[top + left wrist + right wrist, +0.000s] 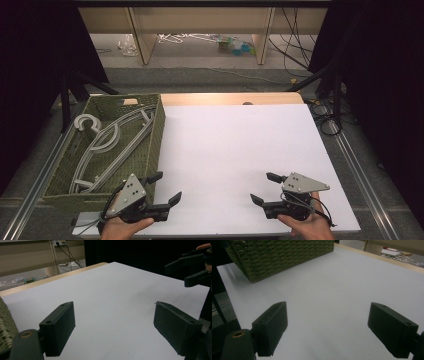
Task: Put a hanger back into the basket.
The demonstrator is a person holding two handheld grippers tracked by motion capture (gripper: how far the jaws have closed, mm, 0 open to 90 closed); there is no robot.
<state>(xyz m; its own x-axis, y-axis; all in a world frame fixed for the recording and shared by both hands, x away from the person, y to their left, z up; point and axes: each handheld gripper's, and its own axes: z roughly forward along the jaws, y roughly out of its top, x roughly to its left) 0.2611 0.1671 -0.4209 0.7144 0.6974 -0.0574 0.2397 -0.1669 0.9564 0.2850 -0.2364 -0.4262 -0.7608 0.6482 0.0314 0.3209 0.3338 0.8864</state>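
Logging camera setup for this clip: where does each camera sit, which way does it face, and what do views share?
High view: above the person's side, looking forward and down on the white table, green basket of hangers, both hands, left gripper, right gripper.
Left gripper view: rides that gripper, faces across the table toward the right gripper; own jaws wide apart.
Right gripper view: faces the basket; own jaws apart.
Shared: the table, in all three views.

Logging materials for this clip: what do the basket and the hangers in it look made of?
Basket: woven olive-green fibre, matte; the right gripper view shows rows of braided strands on its wall, seagrass or paper cord by the look. Hangers: pale grey, smooth and even in colour with moulded hooks, probably plastic, though the look leaves painted wood open.
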